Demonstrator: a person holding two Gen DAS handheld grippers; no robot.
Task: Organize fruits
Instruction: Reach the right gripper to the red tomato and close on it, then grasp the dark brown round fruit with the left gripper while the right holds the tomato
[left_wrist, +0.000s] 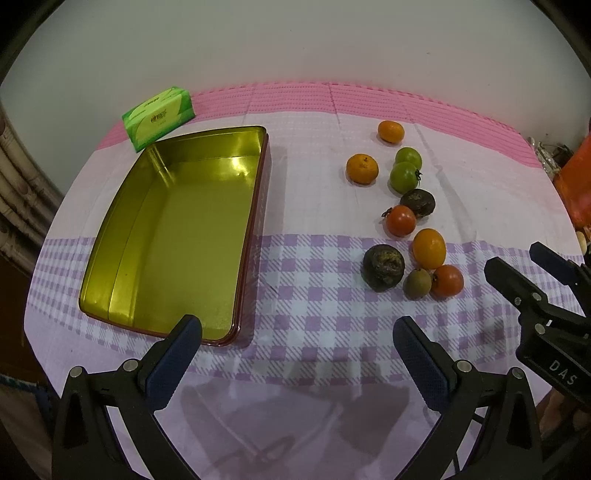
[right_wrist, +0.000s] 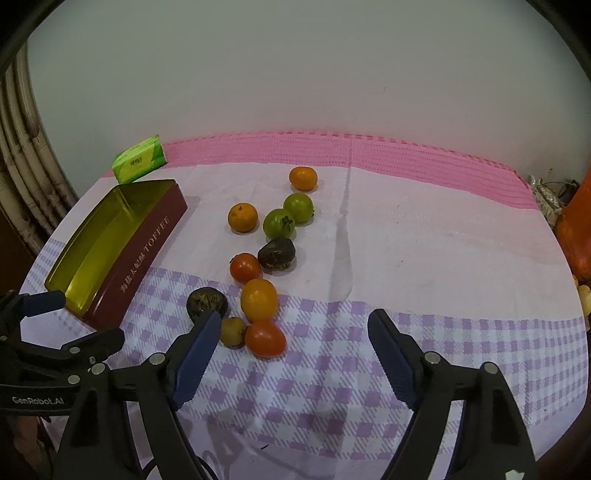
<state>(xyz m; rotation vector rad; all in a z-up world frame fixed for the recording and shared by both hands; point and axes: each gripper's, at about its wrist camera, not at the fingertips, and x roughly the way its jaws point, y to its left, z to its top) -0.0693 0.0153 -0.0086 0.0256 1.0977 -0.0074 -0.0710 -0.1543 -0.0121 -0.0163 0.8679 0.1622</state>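
An open gold-lined tin (left_wrist: 122, 229) with maroon sides (right_wrist: 144, 247) lies on the left of the table and has nothing in it. Several fruits lie loose to its right: two oranges (left_wrist: 362, 168) (left_wrist: 390, 131), two green tomatoes (left_wrist: 404, 177), two red tomatoes (left_wrist: 400, 220) (right_wrist: 265, 338), a yellow-orange fruit (right_wrist: 258, 299), two dark wrinkled fruits (left_wrist: 382, 267) (right_wrist: 277, 253) and a small brown one (right_wrist: 232, 331). My left gripper (left_wrist: 295, 332) is open and empty, near the tin's front corner. My right gripper (right_wrist: 291, 328) is open and empty, just in front of the nearest fruits.
A green tissue pack (left_wrist: 159, 117) stands behind the tin. A checked cloth (right_wrist: 406, 266) with a pink band covers the table. An orange object (right_wrist: 576, 229) sits at the far right edge. A wall rises behind the table.
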